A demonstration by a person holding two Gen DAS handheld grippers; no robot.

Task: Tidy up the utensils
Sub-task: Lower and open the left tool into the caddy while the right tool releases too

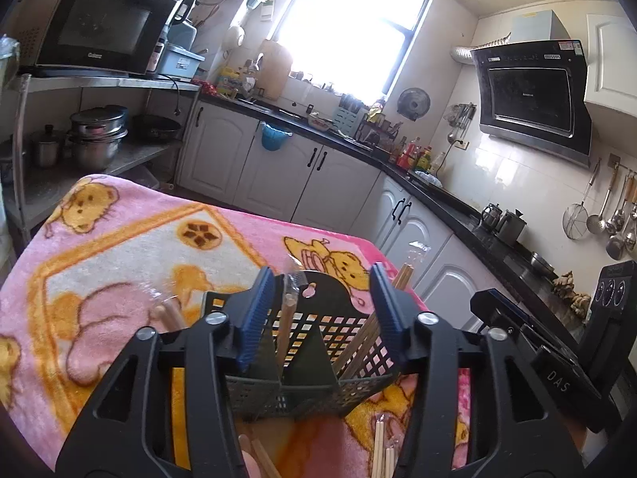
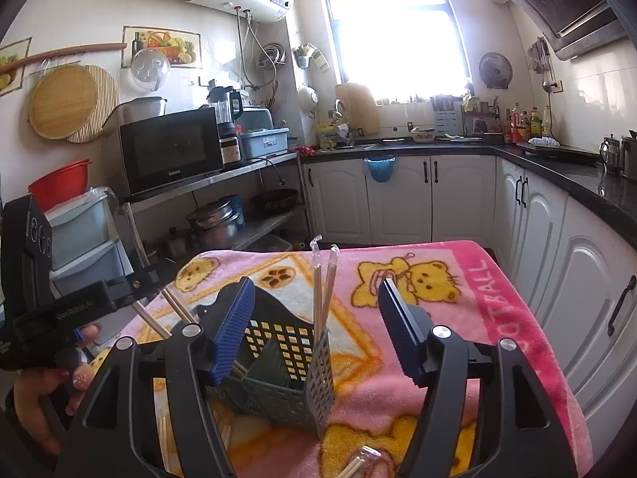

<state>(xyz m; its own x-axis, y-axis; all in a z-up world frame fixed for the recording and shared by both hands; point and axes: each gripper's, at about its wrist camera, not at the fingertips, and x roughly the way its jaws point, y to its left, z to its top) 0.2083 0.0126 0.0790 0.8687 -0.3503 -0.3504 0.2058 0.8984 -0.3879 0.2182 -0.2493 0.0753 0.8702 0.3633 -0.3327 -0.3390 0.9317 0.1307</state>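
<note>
A dark grey perforated utensil caddy (image 1: 318,342) stands on the pink bear blanket (image 1: 119,239). My left gripper (image 1: 322,271) is open, its blue pads on either side of the caddy's back wall. A wrapped pair of chopsticks (image 1: 290,306) stands in the caddy between the pads, untouched. More chopsticks (image 1: 403,277) lean at the caddy's right. In the right wrist view my right gripper (image 2: 316,282) is open over the caddy (image 2: 278,362). Wrapped chopsticks (image 2: 318,279) stand upright in the near right compartment between the jaws, apart from both pads. Bare chopsticks (image 2: 175,306) lean out at the left.
Loose chopsticks lie on the blanket near me (image 1: 380,446) (image 2: 358,466). A hand (image 2: 47,382) holds the left gripper's body at the left edge. White cabinets (image 2: 398,199) and a black counter (image 2: 557,163) run behind and to the right; a metal shelf with a microwave (image 2: 171,151) stands left.
</note>
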